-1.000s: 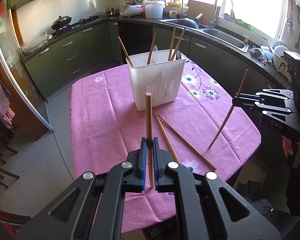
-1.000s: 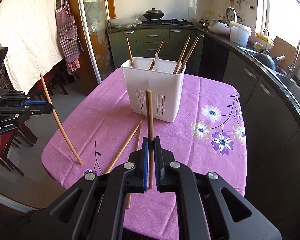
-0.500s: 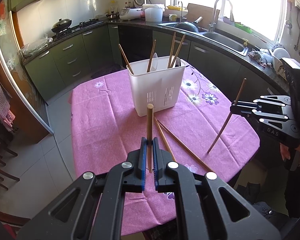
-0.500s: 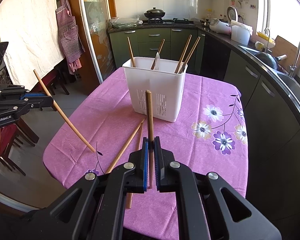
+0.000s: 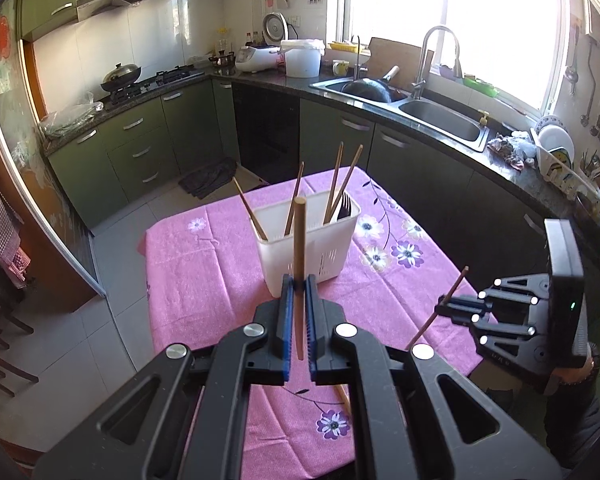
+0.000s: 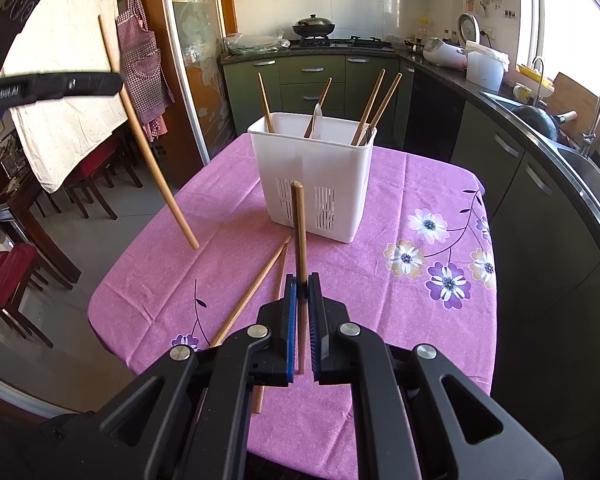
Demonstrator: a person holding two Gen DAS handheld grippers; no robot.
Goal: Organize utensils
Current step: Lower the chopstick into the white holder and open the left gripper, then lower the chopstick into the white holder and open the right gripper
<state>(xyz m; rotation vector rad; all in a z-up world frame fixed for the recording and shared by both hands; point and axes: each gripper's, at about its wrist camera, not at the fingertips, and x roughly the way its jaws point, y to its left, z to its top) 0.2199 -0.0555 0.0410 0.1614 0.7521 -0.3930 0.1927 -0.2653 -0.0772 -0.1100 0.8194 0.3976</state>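
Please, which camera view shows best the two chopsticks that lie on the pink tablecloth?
The right wrist view. There the two loose chopsticks lie nearly in full on the tablecloth, in front of the white holder. In the left wrist view the left gripper hides them; only a short piece shows.

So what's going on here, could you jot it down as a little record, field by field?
Setting: kitchen, table with pink flowered cloth
Left gripper: shut on a chopstick, held above the table
Right gripper: shut on another chopstick
White holder: upright on the cloth, with several chopsticks and a fork inside
Loose chopsticks: two lying on the cloth in front of the holder
Left to do: both held chopsticks and the loose pair are outside the holder
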